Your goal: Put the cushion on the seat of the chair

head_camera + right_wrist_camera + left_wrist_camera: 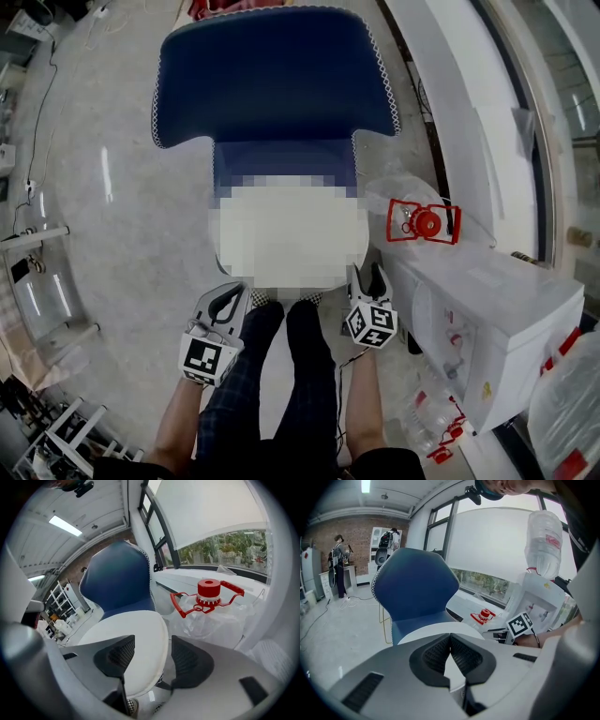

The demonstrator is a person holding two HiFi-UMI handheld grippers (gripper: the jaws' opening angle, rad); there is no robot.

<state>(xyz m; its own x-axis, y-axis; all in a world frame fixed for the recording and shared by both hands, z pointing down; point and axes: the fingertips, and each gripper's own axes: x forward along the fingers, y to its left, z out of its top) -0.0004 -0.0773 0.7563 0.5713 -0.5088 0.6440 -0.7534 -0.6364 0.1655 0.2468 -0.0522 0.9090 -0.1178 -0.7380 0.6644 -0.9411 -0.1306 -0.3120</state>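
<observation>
Cushion: white cushion (126, 630) lay flat on the seat (281, 157) of the blue chair (277, 75).
Left gripper (450, 641): jaws together at the tips, nothing seen pinched, just by the cushion's near edge.
Right gripper (152, 641): jaws wide apart, cushion rim between them, pads not pressing.
Progress: placement looked done; only backing both grippers off was left.
Writing: none readable; square markers only.
</observation>
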